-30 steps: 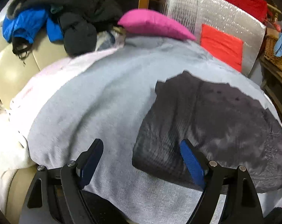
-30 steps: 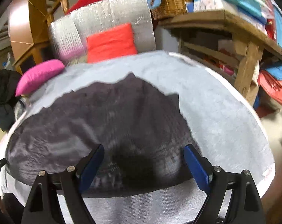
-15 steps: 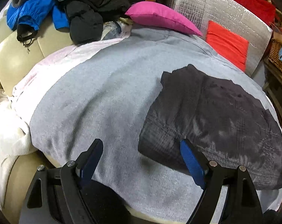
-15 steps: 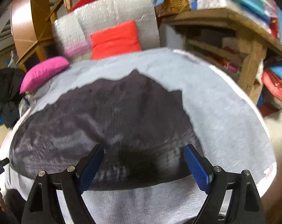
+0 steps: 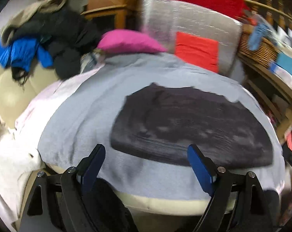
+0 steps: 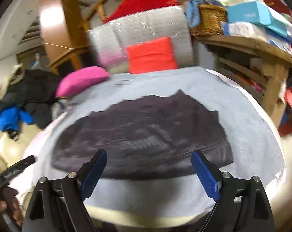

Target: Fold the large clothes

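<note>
Both views blurred. My left claw [image 5: 146,166] stands wide open with nothing between its blue pads [image 5: 91,166], hanging over the near edge of the pale grey cloth [image 5: 84,116] that covers the cushioned surface. My right claw [image 6: 149,170] is just as wide open and empty, at the near hem of the dark charcoal folded garment [image 6: 146,133]. That garment lies flat on the grey cloth, roughly centred and somewhat toward the right side in the left view. Behind it, a bright pink pillow [image 5: 130,42] and an orange-red square cushion [image 5: 196,52] rest against a silver quilted backrest [image 5: 194,25]. A heap of black and blue clothes [image 5: 41,46] sits far left.
</note>
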### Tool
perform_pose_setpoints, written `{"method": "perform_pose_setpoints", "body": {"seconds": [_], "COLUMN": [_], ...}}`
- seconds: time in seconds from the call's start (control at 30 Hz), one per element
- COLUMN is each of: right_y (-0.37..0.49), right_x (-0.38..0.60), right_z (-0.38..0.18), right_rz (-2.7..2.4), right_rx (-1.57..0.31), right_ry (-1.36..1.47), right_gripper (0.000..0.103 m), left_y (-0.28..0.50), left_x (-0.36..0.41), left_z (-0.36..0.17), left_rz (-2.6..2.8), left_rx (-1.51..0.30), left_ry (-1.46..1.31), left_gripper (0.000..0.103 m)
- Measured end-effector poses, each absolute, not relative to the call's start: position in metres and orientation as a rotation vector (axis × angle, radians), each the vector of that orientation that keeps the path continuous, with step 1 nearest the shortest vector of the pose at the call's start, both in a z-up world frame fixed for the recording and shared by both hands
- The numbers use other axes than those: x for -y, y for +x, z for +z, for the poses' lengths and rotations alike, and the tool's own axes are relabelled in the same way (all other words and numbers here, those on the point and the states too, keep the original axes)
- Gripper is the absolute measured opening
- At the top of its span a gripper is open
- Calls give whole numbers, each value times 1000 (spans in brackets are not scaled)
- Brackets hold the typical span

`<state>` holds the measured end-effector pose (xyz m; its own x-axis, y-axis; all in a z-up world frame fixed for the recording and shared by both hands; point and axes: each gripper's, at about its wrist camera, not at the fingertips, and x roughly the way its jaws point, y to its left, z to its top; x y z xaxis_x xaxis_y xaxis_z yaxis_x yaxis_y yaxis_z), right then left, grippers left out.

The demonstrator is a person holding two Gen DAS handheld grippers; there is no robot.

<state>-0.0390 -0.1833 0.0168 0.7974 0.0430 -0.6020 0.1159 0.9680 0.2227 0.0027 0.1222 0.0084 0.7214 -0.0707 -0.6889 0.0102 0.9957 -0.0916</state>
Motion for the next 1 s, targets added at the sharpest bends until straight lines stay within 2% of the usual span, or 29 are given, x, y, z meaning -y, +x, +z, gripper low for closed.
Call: {"method": "perform_pose_setpoints", "body": {"seconds": [0.07,0.27,0.4,0.5,0.57,1.0], "right_y": [-54,-88,-123,-146,-154,-158], "right_x": [168,132,105,97,99,99], "right_z": [24,24,41,56,63,81], "right_rz": [-7,21,-9,-86,-123,-153], "right_rx": [-635,-634,-551,-459,-423,-386], "right_ry": [234,222,114,21,15,42], "right_gripper": [94,94,94,95,99,99], "left_y": [-16,-53,-79,-95,-99,-106], "left_x": [-109,-92,-90,-94,-96,-102], "left_z": [21,54,68,72,73,78], "left_rz": [-75,-94,-58,-41,-37,-37], "left_rx": [-731,-638,-563,-525,-514,-489], "left_ry": [-45,13,39,15,11,0], "left_gripper": [92,94,98,101,101,101]}}
